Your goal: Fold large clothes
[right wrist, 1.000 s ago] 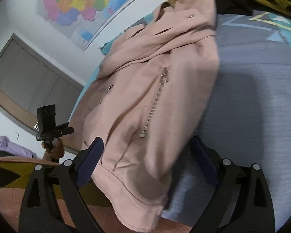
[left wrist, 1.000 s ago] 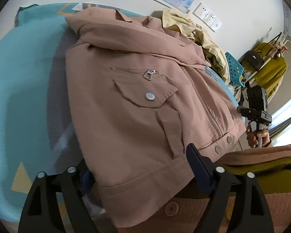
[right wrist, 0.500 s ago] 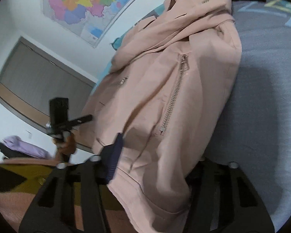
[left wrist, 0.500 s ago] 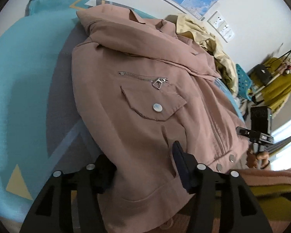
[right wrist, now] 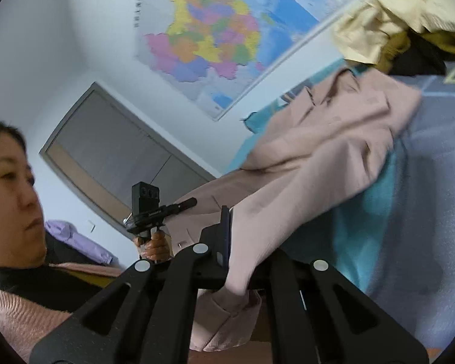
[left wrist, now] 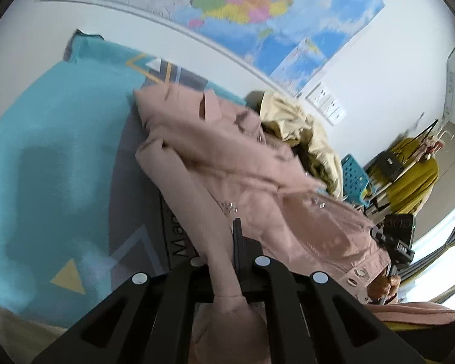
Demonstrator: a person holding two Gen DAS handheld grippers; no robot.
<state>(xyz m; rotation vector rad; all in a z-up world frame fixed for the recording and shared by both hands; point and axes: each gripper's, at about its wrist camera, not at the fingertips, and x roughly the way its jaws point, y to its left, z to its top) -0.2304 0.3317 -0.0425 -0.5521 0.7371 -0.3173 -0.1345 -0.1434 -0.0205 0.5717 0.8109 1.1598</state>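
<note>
A dusty-pink jacket [left wrist: 227, 163] lies partly on a teal and grey patterned bed cover [left wrist: 60, 151], its collar end far from me. My left gripper [left wrist: 224, 261] is shut on the jacket's near hem and holds it lifted off the cover. My right gripper [right wrist: 242, 242] is shut on the other near hem corner of the jacket [right wrist: 333, 139], also lifted. The fabric hangs stretched between both grippers. The left gripper's handle and the hand on it show in the right wrist view [right wrist: 148, 212].
A heap of cream and olive clothes [left wrist: 300, 130] lies on the bed beyond the jacket. A wall map [left wrist: 242, 6] hangs behind. A blue plastic chair [left wrist: 355, 179] and a rack with a mustard garment [left wrist: 415, 176] stand to the right.
Both grippers closed on the jacket's near hem and raised it. The lower half of the jacket has come up off the bed cover and the views tilted upward.
</note>
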